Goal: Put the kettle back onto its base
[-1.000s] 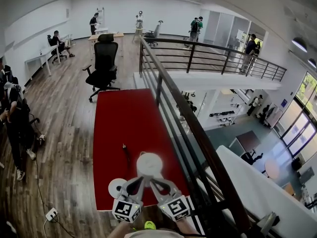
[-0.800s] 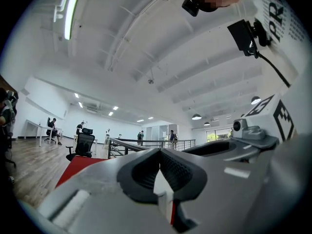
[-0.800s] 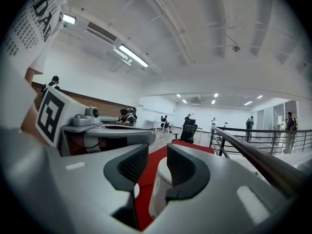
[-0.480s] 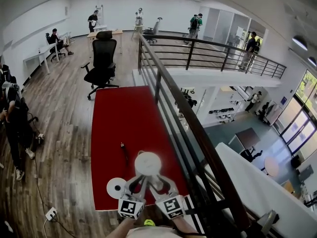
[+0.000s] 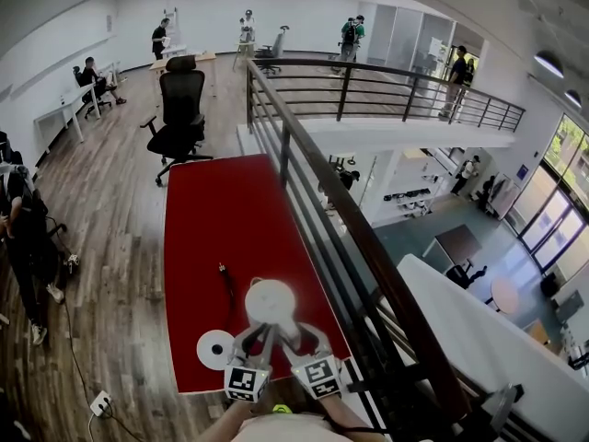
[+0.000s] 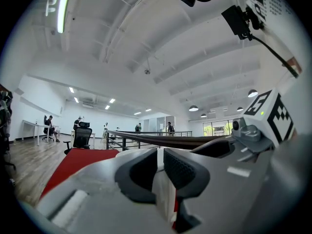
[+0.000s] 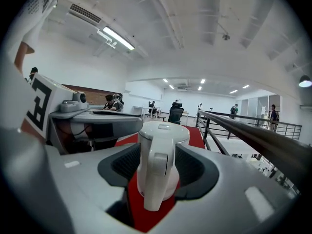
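**Spotter:** Your kettle (image 5: 271,300) stands on the red counter (image 5: 221,201), toward its near end. The base (image 5: 216,349) lies just left of it and nearer to you, with nothing on it, so the job is not yet done.

**Coach:** Your right gripper (image 7: 157,165) has just been opening its jaws. They stand apart with the handle (image 7: 155,179) upright between them, and the pads are not yet pressing on it. Centre the handle, push in until the pads cover its middle, then close firmly before you lift.

**Spotter:** Your left gripper (image 6: 160,168) has its jaws drawn almost together, with a white sliver showing in the gap. I cannot tell whether it pinches anything.

**Coach:** I'd hold that one off the kettle's wall so it can't tip it. Lift straight, carry left and near, and lower level over the base so the kettle seats squarely.
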